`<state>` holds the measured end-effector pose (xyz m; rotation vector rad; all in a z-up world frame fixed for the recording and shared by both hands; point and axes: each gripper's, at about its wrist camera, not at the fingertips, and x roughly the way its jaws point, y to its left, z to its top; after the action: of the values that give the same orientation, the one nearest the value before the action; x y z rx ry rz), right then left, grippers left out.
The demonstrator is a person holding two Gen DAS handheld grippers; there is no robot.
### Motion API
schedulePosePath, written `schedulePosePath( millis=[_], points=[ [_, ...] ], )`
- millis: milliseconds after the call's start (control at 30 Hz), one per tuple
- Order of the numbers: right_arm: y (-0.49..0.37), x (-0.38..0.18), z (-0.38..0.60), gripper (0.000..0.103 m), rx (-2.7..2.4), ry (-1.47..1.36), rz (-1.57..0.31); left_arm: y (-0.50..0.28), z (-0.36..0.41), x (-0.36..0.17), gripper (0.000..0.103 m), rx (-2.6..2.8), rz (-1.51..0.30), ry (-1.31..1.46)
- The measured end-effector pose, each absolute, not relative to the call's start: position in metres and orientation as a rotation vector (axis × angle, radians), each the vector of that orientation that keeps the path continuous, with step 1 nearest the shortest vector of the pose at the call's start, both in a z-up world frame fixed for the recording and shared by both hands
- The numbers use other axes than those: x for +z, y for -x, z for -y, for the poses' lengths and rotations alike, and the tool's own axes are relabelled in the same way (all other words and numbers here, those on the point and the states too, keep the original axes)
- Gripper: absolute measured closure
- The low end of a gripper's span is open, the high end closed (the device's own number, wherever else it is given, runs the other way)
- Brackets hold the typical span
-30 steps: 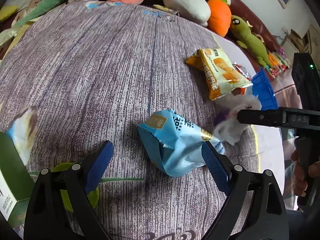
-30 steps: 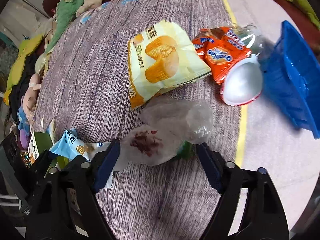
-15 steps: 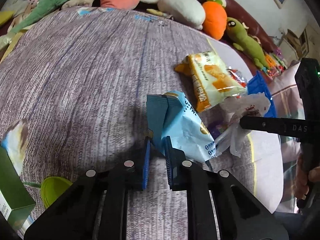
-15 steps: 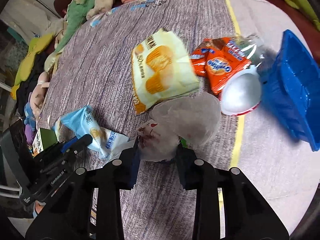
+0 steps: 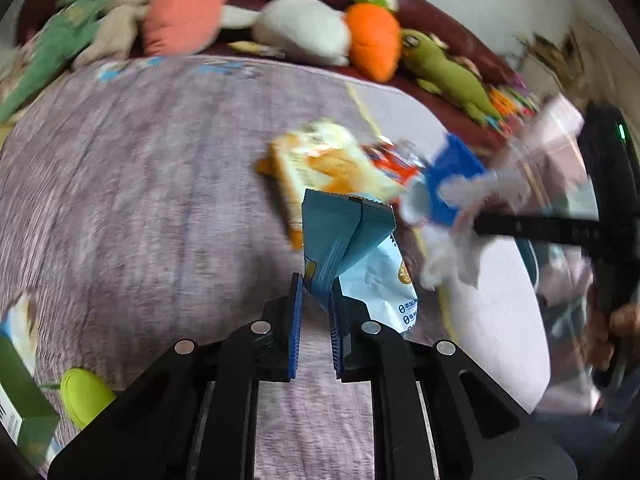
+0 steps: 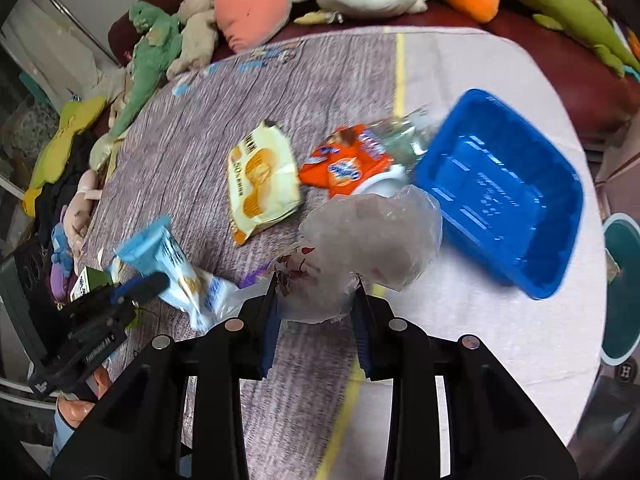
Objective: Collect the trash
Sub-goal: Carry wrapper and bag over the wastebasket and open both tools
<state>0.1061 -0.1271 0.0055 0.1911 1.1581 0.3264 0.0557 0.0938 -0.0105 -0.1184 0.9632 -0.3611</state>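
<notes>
- Left gripper clenches a blue wrapper, lifted off the table.
- Right gripper grasps a crumpled plastic bag; blue tray at two o'clock.

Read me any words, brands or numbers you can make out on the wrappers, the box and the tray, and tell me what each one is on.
"0": circled at the start of two lines of small print on the blue wrapper; the remaining print is too small.
Orange packet: blue oval logo, blurred, unreadable.
Yellow cake wrapper: print down the edge, blurred.
Blue tray: embossed lettering, illegible.
Green box: white label, too small.
</notes>
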Motion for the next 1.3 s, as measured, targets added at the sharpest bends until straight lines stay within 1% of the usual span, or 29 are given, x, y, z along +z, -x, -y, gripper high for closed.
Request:
schedulePosePath(
  millis=[167,367,567,967,1300],
  points=[
    [-0.096,0.013,0.16,0.073,0.297,-0.215,-1.139,-0.053,-0.069,-0.005,0.09,-0.392,-0.957,0.076],
    [-0.084,0.02,0.192,0.073,0.274,-0.244,-1.108,-0.052,-0.064,0.023,0.09,-0.372,-0.906,0.12],
    [-0.078,0.025,0.231,0.073,0.246,-0.282,-1.074,-0.053,-0.025,0.041,0.09,-0.404,-0.89,0.09],
    [-0.06,0.025,0.358,0.073,0.096,-0.389,-1.005,-0.079,0.124,0.045,0.09,-0.592,-0.928,-0.008],
    [-0.036,0.002,0.482,0.073,-0.073,-0.487,-0.978,-0.095,0.241,0.029,0.09,-0.707,-0.976,-0.104]
  ],
)
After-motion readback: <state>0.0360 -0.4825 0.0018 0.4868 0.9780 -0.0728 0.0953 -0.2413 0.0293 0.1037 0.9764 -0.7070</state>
